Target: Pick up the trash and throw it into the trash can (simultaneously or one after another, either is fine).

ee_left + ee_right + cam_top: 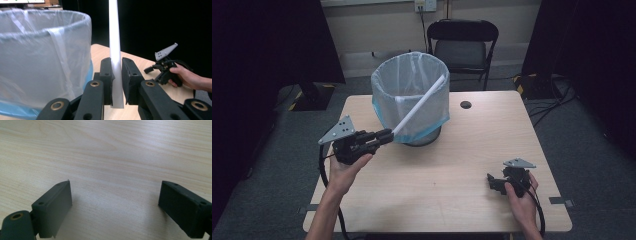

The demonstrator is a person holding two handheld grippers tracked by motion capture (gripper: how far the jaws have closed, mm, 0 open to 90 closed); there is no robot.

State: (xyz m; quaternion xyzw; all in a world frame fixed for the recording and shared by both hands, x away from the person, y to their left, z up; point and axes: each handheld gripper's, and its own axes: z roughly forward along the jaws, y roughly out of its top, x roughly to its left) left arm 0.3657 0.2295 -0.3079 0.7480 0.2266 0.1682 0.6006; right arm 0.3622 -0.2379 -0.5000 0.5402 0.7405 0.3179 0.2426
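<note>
A long white paper tube (419,101) slants from my left gripper (384,135) up across the front of a bin lined with a pale blue plastic bag (411,97), its far end near the bin's right rim. The left gripper is shut on the tube's lower end; in the left gripper view the tube (115,50) stands clamped between both pads, with the bin (42,62) close on the left. My right gripper (493,180) rests low at the table's front right, held by a hand. Its jaws stand wide open over bare wood (112,170) with nothing between them.
The wooden table (452,165) has a dark round cable hole (466,104) behind the bin's right side. A black chair (462,47) stands beyond the far edge. Cables lie on the floor at the right.
</note>
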